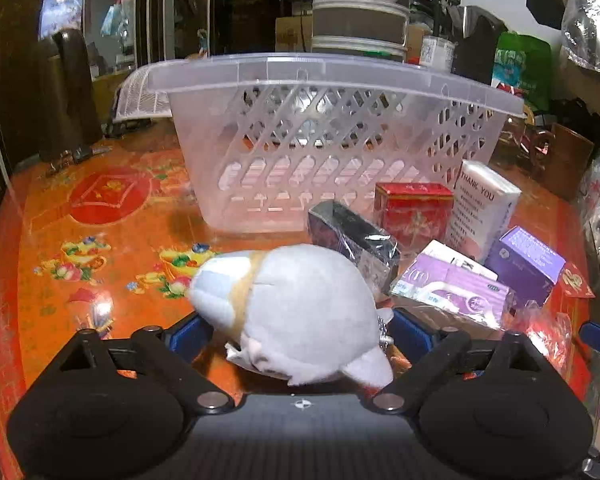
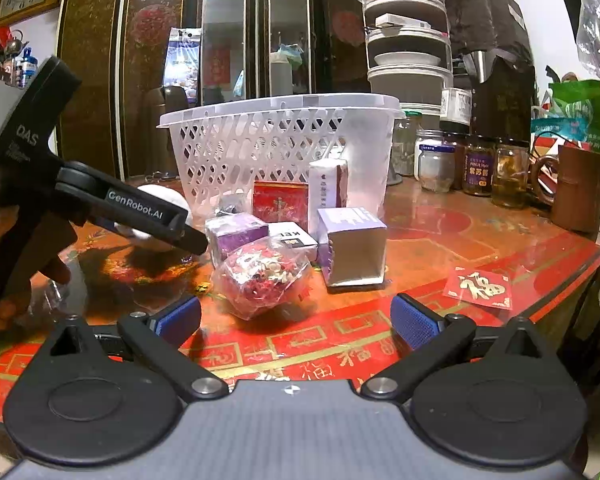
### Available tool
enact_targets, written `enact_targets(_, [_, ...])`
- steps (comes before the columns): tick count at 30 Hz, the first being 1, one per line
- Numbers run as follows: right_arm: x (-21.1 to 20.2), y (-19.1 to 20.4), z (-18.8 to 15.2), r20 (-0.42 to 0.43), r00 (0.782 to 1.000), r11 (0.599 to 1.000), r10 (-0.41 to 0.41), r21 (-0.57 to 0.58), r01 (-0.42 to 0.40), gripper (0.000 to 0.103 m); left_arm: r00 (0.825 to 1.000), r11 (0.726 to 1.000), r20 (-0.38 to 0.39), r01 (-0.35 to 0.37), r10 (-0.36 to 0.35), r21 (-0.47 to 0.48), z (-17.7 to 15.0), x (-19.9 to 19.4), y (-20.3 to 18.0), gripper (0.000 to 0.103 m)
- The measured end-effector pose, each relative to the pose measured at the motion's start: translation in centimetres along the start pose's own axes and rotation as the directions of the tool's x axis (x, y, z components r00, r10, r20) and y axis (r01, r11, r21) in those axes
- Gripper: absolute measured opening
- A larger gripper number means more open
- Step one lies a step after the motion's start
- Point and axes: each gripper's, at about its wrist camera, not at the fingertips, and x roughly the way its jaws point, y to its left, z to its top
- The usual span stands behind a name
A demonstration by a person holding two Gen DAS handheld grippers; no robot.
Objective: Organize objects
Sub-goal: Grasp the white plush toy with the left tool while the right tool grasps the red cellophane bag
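Between the left gripper's (image 1: 300, 334) blue pads sits a clamped grey plush toy (image 1: 296, 312); at twelve o'clock stands the clear plastic lattice basket (image 1: 320, 136); the right gripper (image 2: 296, 320) gapes apart.

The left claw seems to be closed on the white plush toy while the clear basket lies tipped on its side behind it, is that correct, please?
Not quite: the left wrist view shows the basket standing upright, rim up. The left claw does hold the plush toy.

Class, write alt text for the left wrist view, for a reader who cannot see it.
The left claw grips a white plush toy just above an orange patterned table. Behind it stands a clear lattice basket, with small boxes clustered to the right: black, red, white and purple.
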Motion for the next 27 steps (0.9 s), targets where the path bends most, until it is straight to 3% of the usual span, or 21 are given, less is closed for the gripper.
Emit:
enact_targets(2, [0.1, 0.1, 0.0, 0.005, 1.000, 1.000, -0.004, 0.000, 0.004, 0.103, 1.000, 1.000, 0.025, -0.008, 0.008, 0.007, 0.0, -0.4, 0.0, 0.087])
enact_targets(5, [0.0, 0.0, -0.1, 0.016, 1.000, 1.000, 0.008, 0.016, -0.008, 0.103, 0.999, 0.999, 0.052, 0.010, -0.009, -0.031, -0.1, -0.8, 0.7, 0.085])
enact_targets(18, [1.5, 0.9, 0.7, 0.010, 0.999, 0.998, 0.043, 0.041, -0.043, 0.103, 0.993, 0.996, 0.111, 0.042, -0.033, -0.081, -0.4, -1.9, 2.1, 0.083])
enact_targets(21, [2.1, 0.8, 0.9, 0.009, 0.999, 0.998, 0.032, 0.048, -0.032, 0.096, 0.994, 0.993, 0.100, 0.050, -0.040, -0.104, -0.4, -1.7, 2.6, 0.084])
enact_targets(25, [2.3, 1.2, 1.2, -0.002, 0.999, 0.999, 0.040, 0.025, -0.040, 0.072, 0.995, 0.991, 0.088, 0.060, -0.050, -0.117, -0.5, -1.4, 2.8, 0.084])
enact_targets(27, [2.6, 1.5, 1.3, -0.005, 0.999, 0.999, 0.048, 0.009, -0.048, 0.070, 0.995, 0.992, 0.089, 0.061, -0.051, -0.113, -0.5, -1.5, 2.7, 0.084])
